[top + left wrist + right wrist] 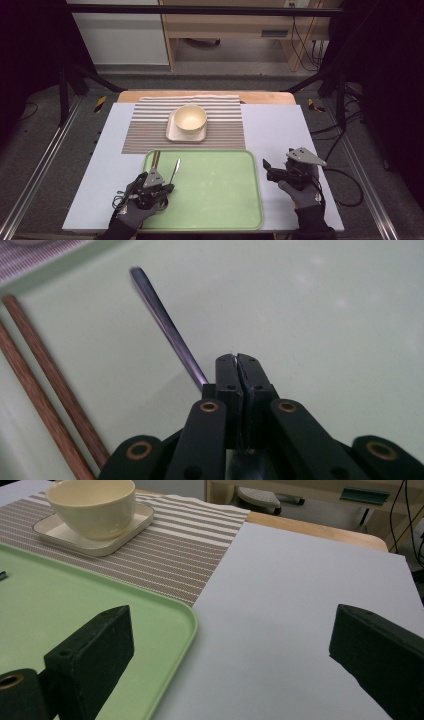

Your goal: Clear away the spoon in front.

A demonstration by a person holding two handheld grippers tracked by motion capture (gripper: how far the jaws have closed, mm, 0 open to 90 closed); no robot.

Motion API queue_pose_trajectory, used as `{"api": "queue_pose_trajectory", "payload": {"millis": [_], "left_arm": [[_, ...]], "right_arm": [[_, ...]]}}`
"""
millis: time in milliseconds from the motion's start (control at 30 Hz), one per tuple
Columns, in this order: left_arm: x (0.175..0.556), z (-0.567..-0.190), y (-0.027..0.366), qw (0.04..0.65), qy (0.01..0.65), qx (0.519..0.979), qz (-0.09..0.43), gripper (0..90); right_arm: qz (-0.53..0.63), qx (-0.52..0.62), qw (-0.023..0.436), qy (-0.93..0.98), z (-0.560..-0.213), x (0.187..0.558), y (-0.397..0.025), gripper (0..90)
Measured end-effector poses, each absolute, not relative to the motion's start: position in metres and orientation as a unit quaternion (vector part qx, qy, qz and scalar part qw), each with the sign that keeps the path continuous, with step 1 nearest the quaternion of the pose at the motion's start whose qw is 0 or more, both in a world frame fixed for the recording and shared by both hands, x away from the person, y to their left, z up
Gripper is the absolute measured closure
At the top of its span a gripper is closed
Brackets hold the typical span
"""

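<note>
Left gripper view shows my spoon (167,330) pinched at its low end by the left gripper (236,360), handle running up toward the tray's (250,165) far-left corner beside the chopsticks (45,390), right gripper (270,167) wide, off the right edge

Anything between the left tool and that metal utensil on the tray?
No. The left tool has its jaws shut on the metal utensil over the green tray. The chopsticks lie apart, off to one side.
</note>
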State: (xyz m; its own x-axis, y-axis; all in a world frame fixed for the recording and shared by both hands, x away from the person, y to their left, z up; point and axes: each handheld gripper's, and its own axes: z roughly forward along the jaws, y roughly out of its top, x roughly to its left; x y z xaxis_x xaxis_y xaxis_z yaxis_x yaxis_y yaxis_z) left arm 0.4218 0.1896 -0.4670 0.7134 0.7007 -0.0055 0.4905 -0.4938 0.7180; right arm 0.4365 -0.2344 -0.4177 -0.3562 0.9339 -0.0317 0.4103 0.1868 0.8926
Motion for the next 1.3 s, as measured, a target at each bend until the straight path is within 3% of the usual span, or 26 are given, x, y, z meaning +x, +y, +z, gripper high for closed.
{"api": "queue_pose_trajectory", "payload": {"millis": [300, 1300], "left_arm": [[0.437, -0.473, 0.177, 0.353, 0.35, 0.855, 0.148, 89.5], [0.414, -0.471, 0.2, 0.339, 0.358, 0.855, 0.163, 89.5]], "right_arm": [[0.421, 0.475, 0.31, 0.708, -0.418, 0.437, -0.234, 4.3], [0.424, 0.473, 0.311, 0.707, -0.417, 0.436, -0.234, 4.4]]}}
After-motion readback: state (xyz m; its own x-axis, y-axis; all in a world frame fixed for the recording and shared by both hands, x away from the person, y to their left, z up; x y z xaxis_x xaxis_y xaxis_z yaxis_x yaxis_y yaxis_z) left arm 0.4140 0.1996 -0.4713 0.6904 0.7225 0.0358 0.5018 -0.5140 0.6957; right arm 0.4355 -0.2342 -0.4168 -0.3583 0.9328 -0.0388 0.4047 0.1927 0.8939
